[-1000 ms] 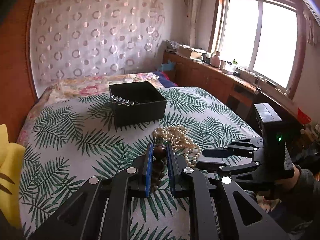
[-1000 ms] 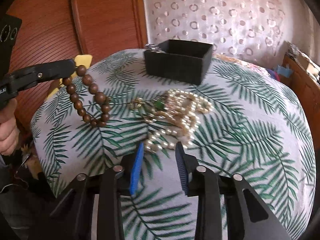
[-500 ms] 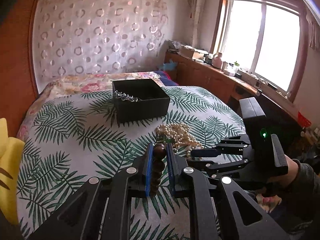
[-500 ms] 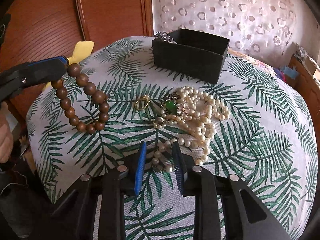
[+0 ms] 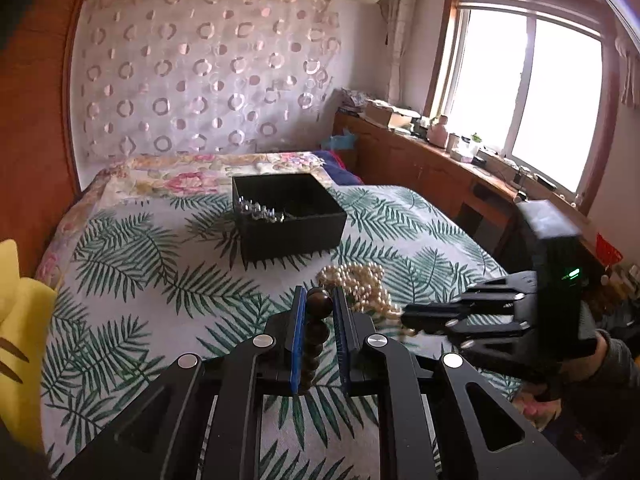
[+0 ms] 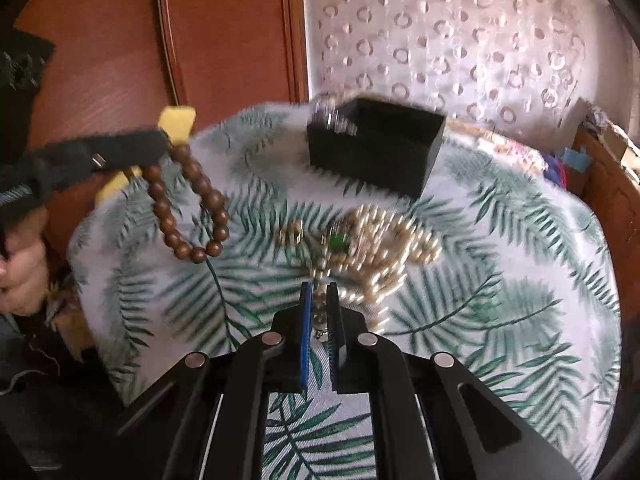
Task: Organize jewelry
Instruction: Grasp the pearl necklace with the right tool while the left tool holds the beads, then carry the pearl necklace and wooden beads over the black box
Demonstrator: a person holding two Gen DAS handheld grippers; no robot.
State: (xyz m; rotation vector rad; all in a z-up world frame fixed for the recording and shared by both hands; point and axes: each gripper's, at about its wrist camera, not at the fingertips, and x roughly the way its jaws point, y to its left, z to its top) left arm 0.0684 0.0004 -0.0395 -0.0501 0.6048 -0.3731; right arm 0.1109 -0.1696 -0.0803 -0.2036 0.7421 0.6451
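- Jewelry lies on one bed spread [image 6: 520,280] printed with green palm leaves, some loose, some held, some in one black box [image 6: 376,152].
- One yellow cushion [image 5: 20,320] sits at the far left edge of the bed in the left wrist view.
- One left gripper [image 5: 318,320] is clenched on one bracelet of brown wooden beads [image 6: 188,208]; in the right wrist view the loop hangs from it above the spread, left of the loose pile.
- One small gold ring [image 6: 291,235] lies on the spread just right of the hanging bracelet.
- One green-stone piece [image 6: 339,241] sits next to the ring, touching the pearls.
- One pearl necklace [image 6: 392,248] lies heaped near the middle of the bed, in front of the box; the picture is blurred, so I cannot tell whether it is one strand or more.
- One right gripper [image 6: 318,308] has just closed its jaws, and its blue pads now pinch the near end of the pearl strand.
- One sparkling silver piece [image 5: 260,212] hangs over the box's left rim.
- One person's hand [image 5: 600,360] holds the right gripper at the right of the left wrist view.
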